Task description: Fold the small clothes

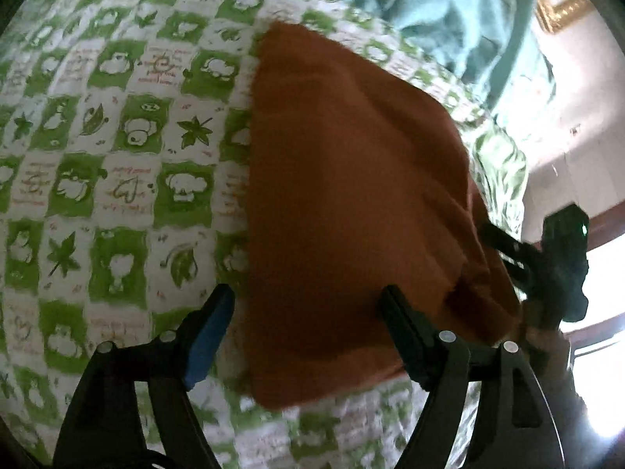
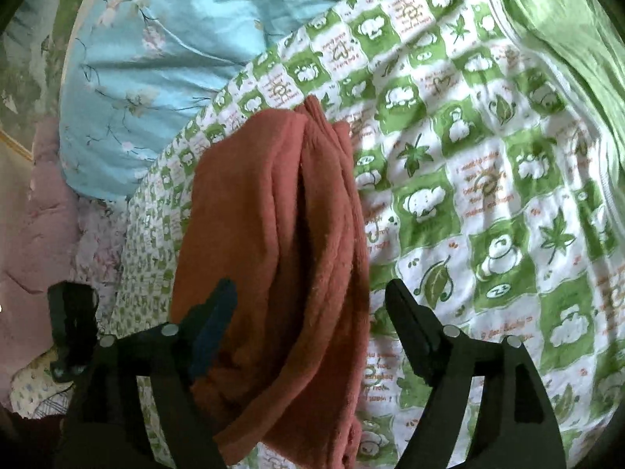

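Left gripper [image 1: 308, 308] spread wide, grasping nothing, over the folded orange cloth [image 1: 351, 203] lying on the green checked quilt [image 1: 117, 136]. Right gripper [image 2: 312, 305] likewise spread, straddling the cloth's stacked edges. Risk: layers sliding apart if nudged sideways. Near cloth edge hidden under fingers; blurred throughout.

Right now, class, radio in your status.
Left gripper open, right gripper open. Rust-orange cloth folded on green checked quilt. Nothing in the way.

Window glare, motion blur, fisheye warp
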Motion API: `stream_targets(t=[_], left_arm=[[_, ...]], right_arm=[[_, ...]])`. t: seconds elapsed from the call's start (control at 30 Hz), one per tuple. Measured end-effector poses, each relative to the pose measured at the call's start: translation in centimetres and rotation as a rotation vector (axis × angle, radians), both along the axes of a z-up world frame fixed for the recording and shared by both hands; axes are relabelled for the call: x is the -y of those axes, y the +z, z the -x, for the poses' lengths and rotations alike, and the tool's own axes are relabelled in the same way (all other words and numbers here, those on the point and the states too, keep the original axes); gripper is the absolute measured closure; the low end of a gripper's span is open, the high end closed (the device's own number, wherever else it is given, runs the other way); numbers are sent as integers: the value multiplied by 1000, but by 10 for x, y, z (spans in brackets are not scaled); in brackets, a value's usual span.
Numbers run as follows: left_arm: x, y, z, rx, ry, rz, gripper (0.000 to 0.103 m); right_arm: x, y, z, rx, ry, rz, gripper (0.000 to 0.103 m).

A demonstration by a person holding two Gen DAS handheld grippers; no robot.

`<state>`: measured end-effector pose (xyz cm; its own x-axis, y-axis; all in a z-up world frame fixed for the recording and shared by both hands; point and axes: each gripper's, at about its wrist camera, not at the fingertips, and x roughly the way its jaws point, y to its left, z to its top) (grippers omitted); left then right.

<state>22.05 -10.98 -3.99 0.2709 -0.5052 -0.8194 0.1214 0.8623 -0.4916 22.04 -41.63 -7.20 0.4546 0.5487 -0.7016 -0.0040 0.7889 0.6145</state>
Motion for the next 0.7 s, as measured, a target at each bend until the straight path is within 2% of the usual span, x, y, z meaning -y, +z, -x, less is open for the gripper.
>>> stream_targets(t=[0.27, 0.4, 0.43, 0.47, 0.5, 0.57, 0.63, 0.7], left_arm=[[9, -36, -40, -84, 36, 73, 21], [13, -44, -41, -73, 51, 106, 23], [16, -43, -40, -60, 38, 116, 35], [20, -42, -40, -51, 30, 107, 43], [23, -41, -40, -37, 24, 95, 48], [22, -33, -35, -6, 6, 91, 75], [14, -23, -29, 22, 3, 107, 80], [0, -8, -15, 52, 16, 120, 82]], right_arm=[[-11, -15, -12, -32, 41, -21, 24], [-19, -21, -12, -39, 60, -22, 25], [-21, -22, -12, -39, 70, -29, 34], [-25, -24, -11, -46, 86, -40, 47], [-28, -26, -11, -58, 89, -32, 53], [-32, -28, -9, -76, 90, -31, 63], [-35, -21, -5, -61, 88, -29, 67], [-43, -8, 0, -22, 98, -30, 69]])
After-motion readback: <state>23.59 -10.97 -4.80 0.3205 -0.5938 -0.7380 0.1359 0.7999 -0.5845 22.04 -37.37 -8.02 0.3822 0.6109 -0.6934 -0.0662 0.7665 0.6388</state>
